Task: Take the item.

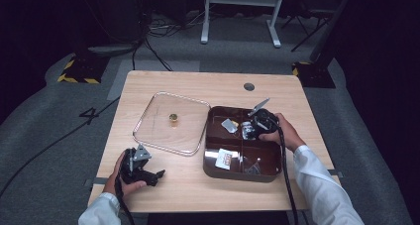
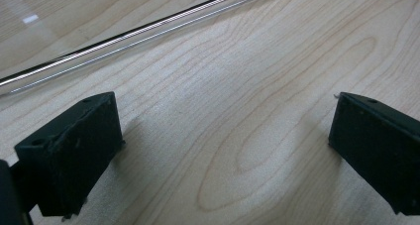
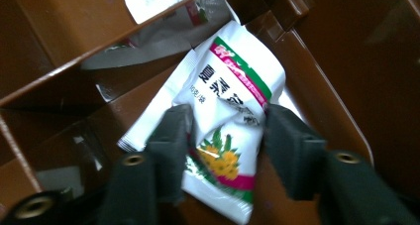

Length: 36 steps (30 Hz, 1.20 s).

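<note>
A dark brown box (image 1: 210,155) with several compartments sits on the right half of the wooden table (image 1: 198,195). My right gripper (image 1: 249,129) reaches down into its far right compartment. In the right gripper view, the jaws pinch a white packet (image 3: 233,96) printed with a green and pink band and yellow flowers; it crumples between them against the brown floor (image 3: 322,91), so the right gripper (image 3: 227,136) is shut on it. My left gripper (image 1: 157,175) rests near the table's front left, jaws wide apart. The left gripper (image 2: 224,116) holds nothing over bare wood.
A clear lid (image 1: 158,131) with a small yellow knob (image 1: 173,117) lies flat left of the box; its rim (image 2: 124,35) runs past the left gripper. Another white packet (image 1: 224,159) lies in the near left compartment, and a pale one (image 1: 229,125) in the far left.
</note>
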### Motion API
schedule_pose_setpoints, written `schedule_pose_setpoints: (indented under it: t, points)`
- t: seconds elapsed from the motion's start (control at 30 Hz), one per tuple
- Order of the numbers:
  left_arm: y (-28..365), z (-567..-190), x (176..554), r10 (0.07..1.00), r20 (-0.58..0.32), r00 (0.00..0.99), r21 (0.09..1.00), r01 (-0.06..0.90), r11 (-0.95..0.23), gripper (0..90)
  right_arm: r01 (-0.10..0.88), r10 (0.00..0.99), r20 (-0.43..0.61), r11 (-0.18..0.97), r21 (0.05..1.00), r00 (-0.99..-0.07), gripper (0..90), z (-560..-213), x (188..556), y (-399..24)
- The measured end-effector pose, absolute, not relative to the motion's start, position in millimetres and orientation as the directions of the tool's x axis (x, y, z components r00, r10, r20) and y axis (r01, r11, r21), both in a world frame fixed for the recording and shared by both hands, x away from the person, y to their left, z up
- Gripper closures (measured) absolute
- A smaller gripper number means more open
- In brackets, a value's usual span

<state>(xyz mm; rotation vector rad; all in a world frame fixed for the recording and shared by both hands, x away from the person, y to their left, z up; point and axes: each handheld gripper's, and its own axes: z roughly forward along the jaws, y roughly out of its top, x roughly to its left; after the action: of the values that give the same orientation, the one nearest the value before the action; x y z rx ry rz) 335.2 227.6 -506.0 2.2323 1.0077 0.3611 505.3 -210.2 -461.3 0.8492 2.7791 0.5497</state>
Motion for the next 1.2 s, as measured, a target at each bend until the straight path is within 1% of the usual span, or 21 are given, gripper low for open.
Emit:
schedule_pose_setpoints:
  t: [0.13,0.2,0.33,0.6,0.93,1.2]
  points:
    - [227.7,-505.9,335.2,0.746,-0.016,0.666,0.663,0.565,-0.491,0.2,0.489,0.563,-0.083,0.774,0.402,-0.822,62.6,-460.9,503.5,-209.8]
    - [227.7,-505.9,335.3,0.746,-0.017,0.666,0.663,0.566,-0.490,0.2,0.479,0.559,-0.096,0.777,0.410,-0.824,67.0,-460.6,503.0,-210.3]
    - [227.7,-506.0,335.3,0.746,-0.017,0.666,0.663,0.565,-0.490,0.2,0.468,0.557,-0.114,0.777,0.421,-0.823,69.5,-460.2,500.4,-210.0]
    - [227.7,-505.9,335.3,0.746,-0.016,0.666,0.663,0.565,-0.491,0.1,0.466,0.561,-0.117,0.771,0.435,-0.819,70.0,-459.0,499.0,-211.5]
    - [227.7,-505.9,335.3,0.746,-0.016,0.666,0.663,0.565,-0.491,0.1,0.468,0.583,-0.077,0.718,0.515,-0.809,70.8,-448.0,498.1,-222.2]
    - [227.7,-505.9,335.3,0.746,-0.016,0.666,0.663,0.565,-0.491,0.2,0.452,0.581,-0.069,0.697,0.557,-0.811,71.3,-438.7,494.7,-227.8]
